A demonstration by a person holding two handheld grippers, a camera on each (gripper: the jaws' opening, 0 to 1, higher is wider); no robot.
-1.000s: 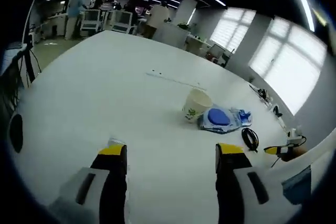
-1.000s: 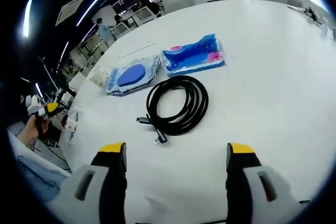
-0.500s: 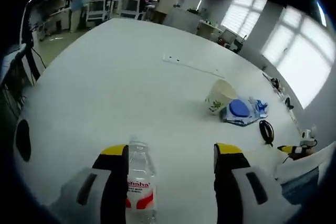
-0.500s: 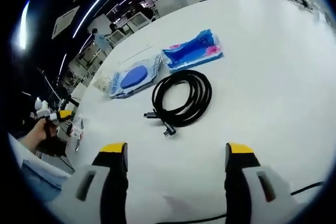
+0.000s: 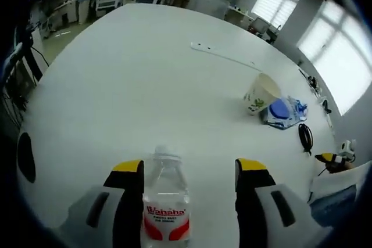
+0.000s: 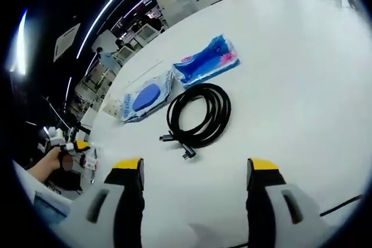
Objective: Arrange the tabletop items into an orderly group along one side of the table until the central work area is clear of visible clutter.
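Left gripper view has the left gripper [image 5: 181, 169] with jaws wide around a bottle [image 5: 165, 201], seemingly untouched and cut off below, near the table [image 5: 128, 85] edge, while the right gripper [image 6: 195, 169], jaws wide and empty, faces a coiled cable [image 6: 197, 114].

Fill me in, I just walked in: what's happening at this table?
A person is tidying a white table with two handheld grippers. The left gripper is open around a clear plastic water bottle with a red label. The right gripper hangs open before a coiled black cable, near two blue packets.
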